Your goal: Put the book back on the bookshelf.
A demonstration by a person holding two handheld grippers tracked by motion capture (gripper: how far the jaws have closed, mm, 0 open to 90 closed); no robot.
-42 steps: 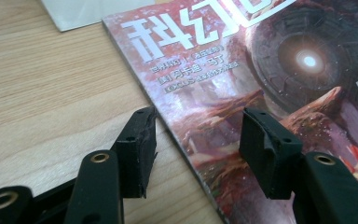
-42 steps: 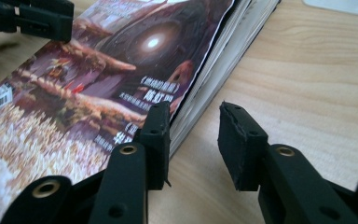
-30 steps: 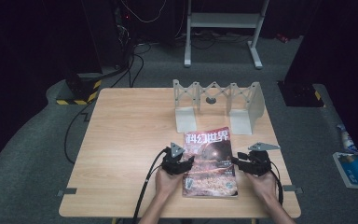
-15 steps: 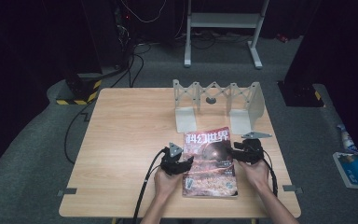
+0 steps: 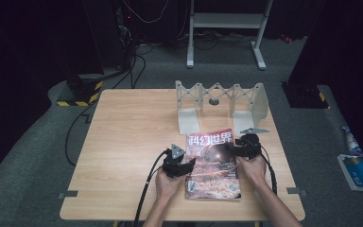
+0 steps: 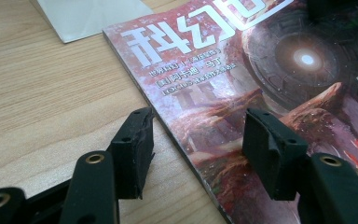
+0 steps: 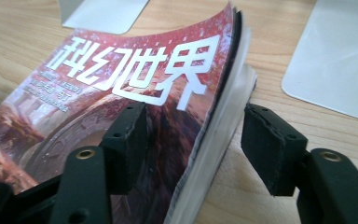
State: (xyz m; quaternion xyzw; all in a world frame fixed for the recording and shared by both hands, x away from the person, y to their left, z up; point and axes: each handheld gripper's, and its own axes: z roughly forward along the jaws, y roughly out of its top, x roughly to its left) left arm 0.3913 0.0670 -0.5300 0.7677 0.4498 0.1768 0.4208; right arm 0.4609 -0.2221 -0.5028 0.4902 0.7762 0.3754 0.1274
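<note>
Partly, the right tool (image 5: pixel 238 150) hides the magazine's (image 5: pixel 211 163) lifted edge

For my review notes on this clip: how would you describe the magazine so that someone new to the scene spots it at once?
Start at the light wooden table, then find the white folding book rack standing at its far side. Just in front of the rack, nearer the person, lies the magazine. It is the one colourful thing there: a dark red cover with big white Chinese characters across its top.
</note>
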